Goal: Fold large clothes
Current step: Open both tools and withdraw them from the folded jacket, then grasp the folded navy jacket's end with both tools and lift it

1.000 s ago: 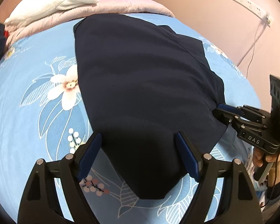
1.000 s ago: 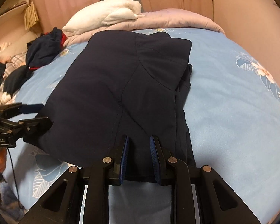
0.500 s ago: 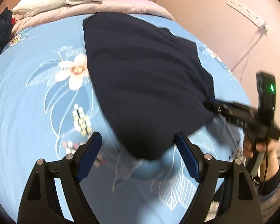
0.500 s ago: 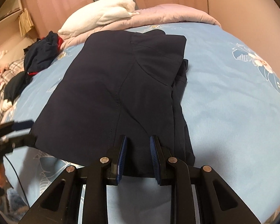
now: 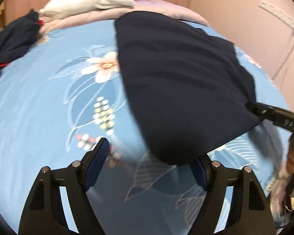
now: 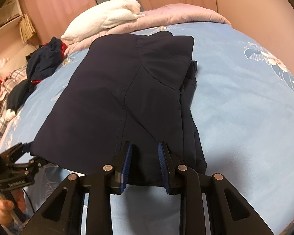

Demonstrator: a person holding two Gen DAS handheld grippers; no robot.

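Right wrist view: the right gripper (image 6: pixel 144 157) pinched the dark navy folded garment's (image 6: pixel 115 98) near hem at lower centre; the left gripper (image 5: pixel 147 168) gaped wide, empty.

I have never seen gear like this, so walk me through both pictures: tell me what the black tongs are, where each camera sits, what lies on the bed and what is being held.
There is no robot here. A person carries one hand-held gripper in each hand, and each has a wide-angle camera looking along its two fingers.

Left camera view: the left hand-held gripper is wide open and holds nothing, at the near corner of a dark navy garment.

Right camera view: the right hand-held gripper has the near edge of the same garment between its narrowly parted fingers; whether it is pinching the cloth is unclear.

The garment lies partly folded on a blue floral bedsheet. At the far end are a white towel on a pink quilt, with a pile of other clothes to the side.
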